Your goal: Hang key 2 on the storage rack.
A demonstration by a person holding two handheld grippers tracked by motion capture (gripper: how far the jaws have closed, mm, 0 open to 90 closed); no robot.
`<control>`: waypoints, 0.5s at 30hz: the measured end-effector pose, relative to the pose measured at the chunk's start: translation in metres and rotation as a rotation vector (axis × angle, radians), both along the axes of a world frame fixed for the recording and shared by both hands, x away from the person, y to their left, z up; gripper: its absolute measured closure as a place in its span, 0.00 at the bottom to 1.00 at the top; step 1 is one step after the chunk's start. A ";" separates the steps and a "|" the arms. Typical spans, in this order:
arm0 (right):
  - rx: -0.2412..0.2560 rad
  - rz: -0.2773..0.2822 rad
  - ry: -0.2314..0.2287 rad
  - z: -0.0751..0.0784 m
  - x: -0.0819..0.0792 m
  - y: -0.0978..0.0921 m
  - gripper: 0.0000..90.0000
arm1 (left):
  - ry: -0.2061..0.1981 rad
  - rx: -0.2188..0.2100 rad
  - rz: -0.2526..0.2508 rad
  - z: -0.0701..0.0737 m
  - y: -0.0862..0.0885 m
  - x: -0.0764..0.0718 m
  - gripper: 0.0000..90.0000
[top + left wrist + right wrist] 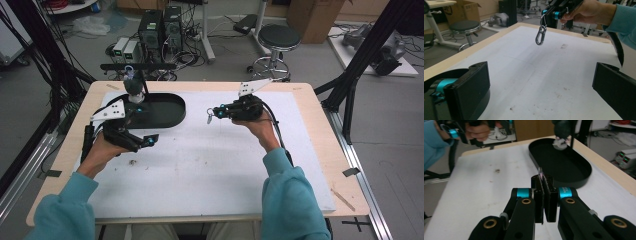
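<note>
A small silver carabiner (540, 35) hangs above the white mat, pinched at its top by my right gripper (214, 114), which is shut on it. In the right gripper view only its thin metal edge (540, 172) shows above the shut jaws of my right gripper (544, 180). My left gripper (144, 126) hovers over the mat beside the black oval tray (172, 117), jaws wide open and empty. In the left gripper view the left gripper (542, 75) faces the carabiner, which dangles well ahead of it.
The black tray (574, 173) holds a small white-and-grey object (135, 97) at its far left end, under a black stand (137, 66). The white mat (215, 165) covers most of the wooden table. A stool (278, 37) and computers stand on the floor beyond.
</note>
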State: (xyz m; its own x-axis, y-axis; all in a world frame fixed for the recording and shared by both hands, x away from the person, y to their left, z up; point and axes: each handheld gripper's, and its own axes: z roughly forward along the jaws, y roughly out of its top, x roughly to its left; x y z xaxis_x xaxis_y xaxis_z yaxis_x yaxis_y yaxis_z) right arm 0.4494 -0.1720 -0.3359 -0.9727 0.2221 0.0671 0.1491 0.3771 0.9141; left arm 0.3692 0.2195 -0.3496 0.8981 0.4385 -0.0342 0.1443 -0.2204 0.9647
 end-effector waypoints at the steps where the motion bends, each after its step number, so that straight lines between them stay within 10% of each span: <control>1: 0.001 0.006 0.006 0.001 -0.002 0.002 0.99 | -0.003 0.010 -0.004 0.002 -0.003 0.001 0.02; 15: 0.041 0.089 0.008 0.007 -0.017 0.020 0.99 | 0.008 0.058 -0.083 0.029 -0.048 0.018 0.02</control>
State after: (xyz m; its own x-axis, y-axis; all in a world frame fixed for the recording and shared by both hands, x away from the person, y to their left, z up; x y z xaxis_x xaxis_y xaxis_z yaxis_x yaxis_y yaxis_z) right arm 0.4322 -0.1524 -0.3294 -0.9878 0.1321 0.0821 0.1241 0.3512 0.9280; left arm 0.3872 0.1713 -0.3209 0.9312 0.3641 -0.0181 0.1307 -0.2871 0.9489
